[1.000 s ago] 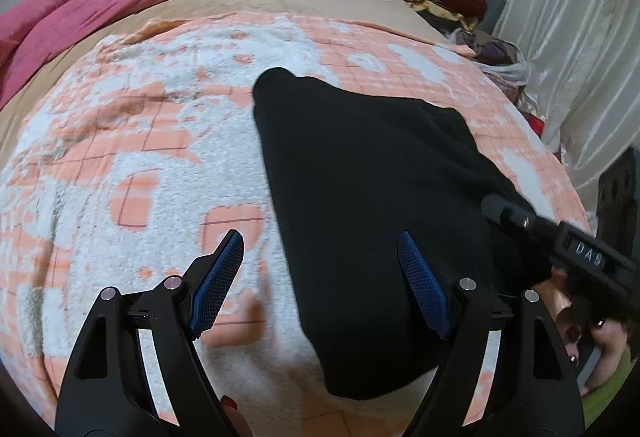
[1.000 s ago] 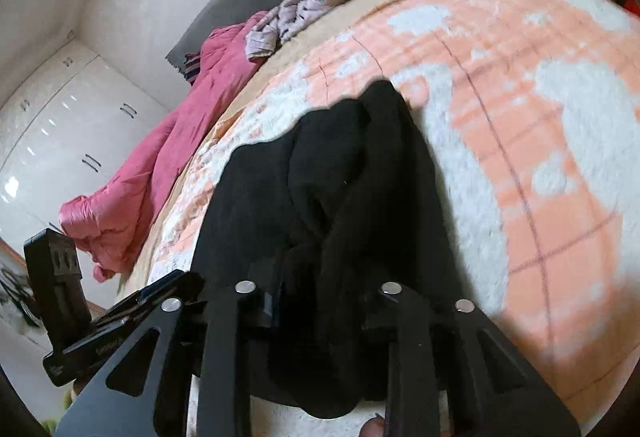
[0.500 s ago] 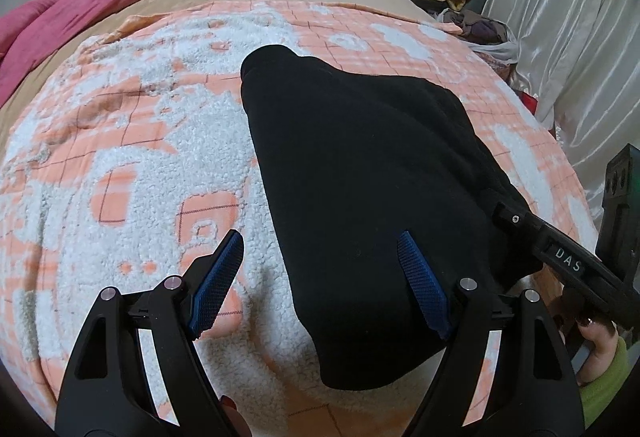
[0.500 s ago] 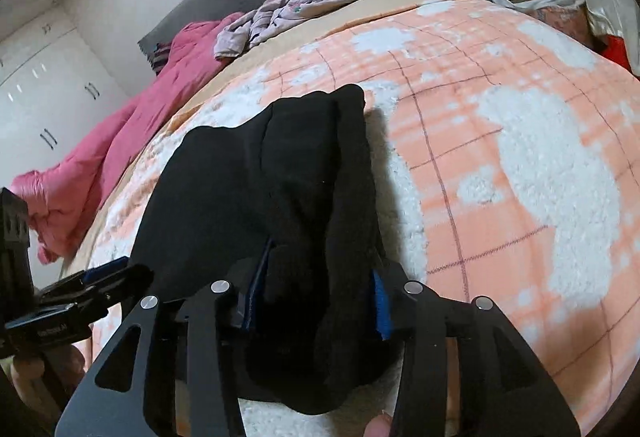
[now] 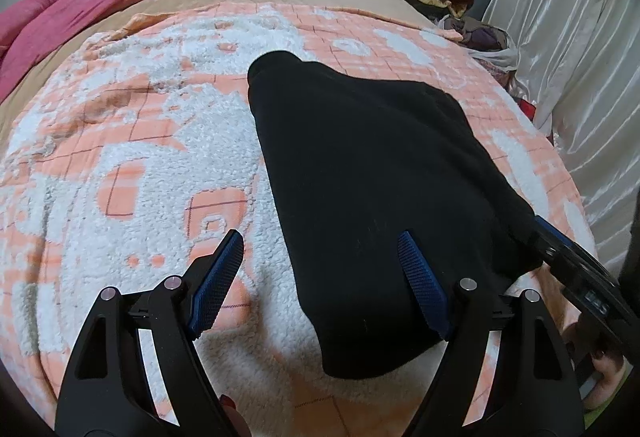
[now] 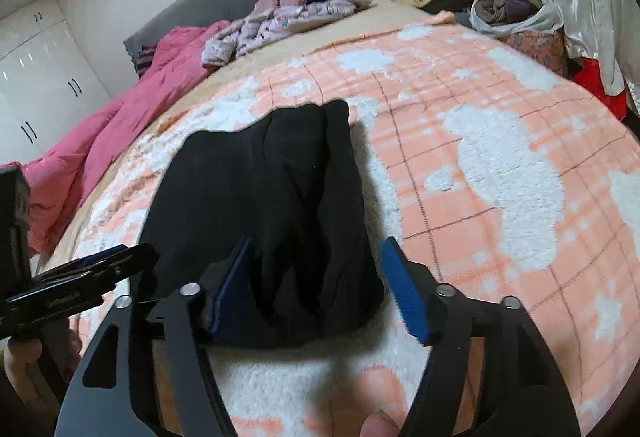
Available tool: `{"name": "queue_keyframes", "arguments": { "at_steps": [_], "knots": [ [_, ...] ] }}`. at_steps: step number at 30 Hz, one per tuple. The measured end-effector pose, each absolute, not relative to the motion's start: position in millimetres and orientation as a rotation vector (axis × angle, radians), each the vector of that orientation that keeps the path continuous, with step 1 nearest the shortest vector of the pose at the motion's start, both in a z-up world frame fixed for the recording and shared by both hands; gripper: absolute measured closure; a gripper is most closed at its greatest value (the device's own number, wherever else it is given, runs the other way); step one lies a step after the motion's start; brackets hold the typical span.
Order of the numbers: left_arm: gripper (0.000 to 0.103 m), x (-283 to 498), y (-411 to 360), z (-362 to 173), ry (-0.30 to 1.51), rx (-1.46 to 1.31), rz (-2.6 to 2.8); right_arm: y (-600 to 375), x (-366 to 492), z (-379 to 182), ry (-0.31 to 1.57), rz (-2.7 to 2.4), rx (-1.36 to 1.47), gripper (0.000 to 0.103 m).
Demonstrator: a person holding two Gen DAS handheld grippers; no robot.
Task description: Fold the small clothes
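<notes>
Right gripper [image 6: 316, 277] jaws just opened wide, dropping black garment [image 6: 272, 205] at frame center; fold laid, left gripper [image 5: 320, 289] open, empty.

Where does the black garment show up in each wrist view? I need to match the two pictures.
Left wrist view: black garment fills the centre and right, its near edge by the right-hand finger.
Right wrist view: black garment sits centre-left, its near end between the open jaws.
Shared landmark: the pink quilt at the far left.
</notes>
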State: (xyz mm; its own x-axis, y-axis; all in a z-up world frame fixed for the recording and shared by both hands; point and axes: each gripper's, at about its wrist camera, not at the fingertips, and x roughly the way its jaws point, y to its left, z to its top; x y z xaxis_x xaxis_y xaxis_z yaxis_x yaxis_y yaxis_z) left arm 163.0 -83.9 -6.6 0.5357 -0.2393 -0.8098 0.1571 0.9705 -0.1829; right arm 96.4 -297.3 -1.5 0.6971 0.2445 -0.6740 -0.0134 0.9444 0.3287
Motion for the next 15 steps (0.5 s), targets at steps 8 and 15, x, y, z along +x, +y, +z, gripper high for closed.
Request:
{"name": "queue_keyframes", "arguments": {
  "at_steps": [8, 15],
  "knots": [
    [0.025, 142.1, -72.0, 14.6, 0.899, -0.092, -0.227, -291.8, 60.4, 32.3, 0.670, 0.121, 0.244, 0.007],
    [0.010, 116.2, -59.8, 35.3, 0.827, -0.081, -0.224, -288.0, 34.7, 55.1, 0.586, 0.115, 0.221, 0.005]
  ]
}}
